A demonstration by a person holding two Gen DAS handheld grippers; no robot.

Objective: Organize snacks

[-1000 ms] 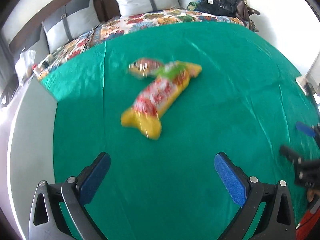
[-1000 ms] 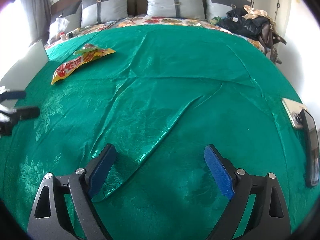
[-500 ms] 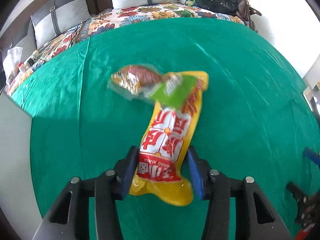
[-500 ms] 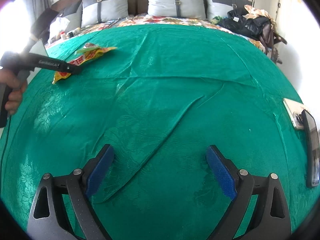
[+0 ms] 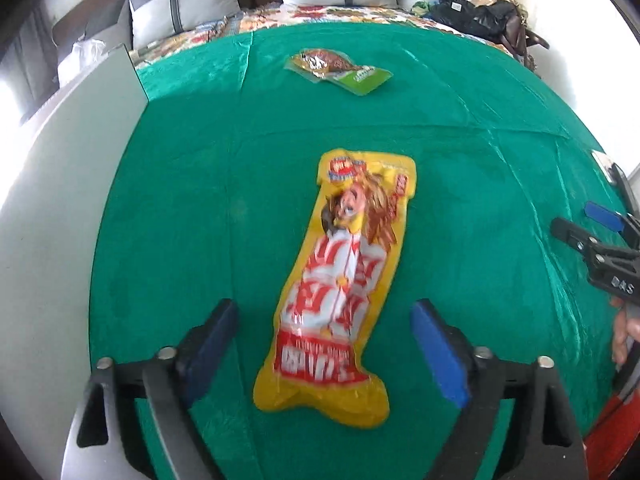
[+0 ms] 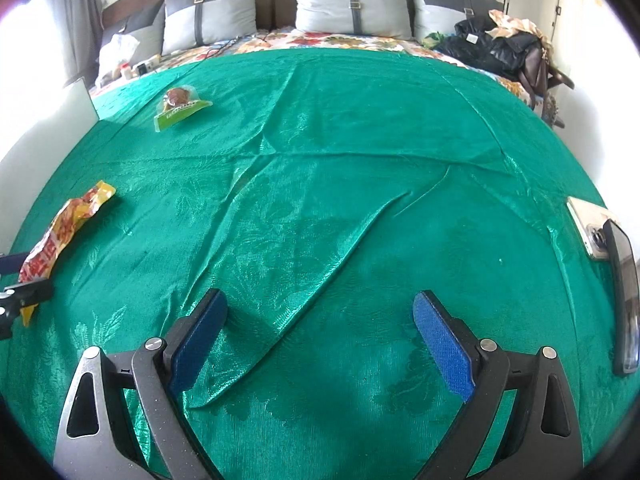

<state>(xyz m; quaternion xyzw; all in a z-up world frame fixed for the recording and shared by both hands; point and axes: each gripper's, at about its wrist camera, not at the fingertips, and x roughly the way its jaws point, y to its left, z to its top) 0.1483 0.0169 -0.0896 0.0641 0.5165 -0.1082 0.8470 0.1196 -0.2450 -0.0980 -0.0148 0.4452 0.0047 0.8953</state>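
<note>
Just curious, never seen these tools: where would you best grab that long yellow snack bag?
Probably across its narrow lower part, coming from the near end. The yellow snack bag lies flat and lengthwise between the open jaws of the left hand-held gripper, slimmer than their gap.

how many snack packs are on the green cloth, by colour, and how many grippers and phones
yellow and red snack pack: 1
green and clear snack pack: 1
grippers, left gripper and right gripper, both open: 2
phones, pale phone and dark phone, at the right edge of the cloth: 2
total: 6
</note>
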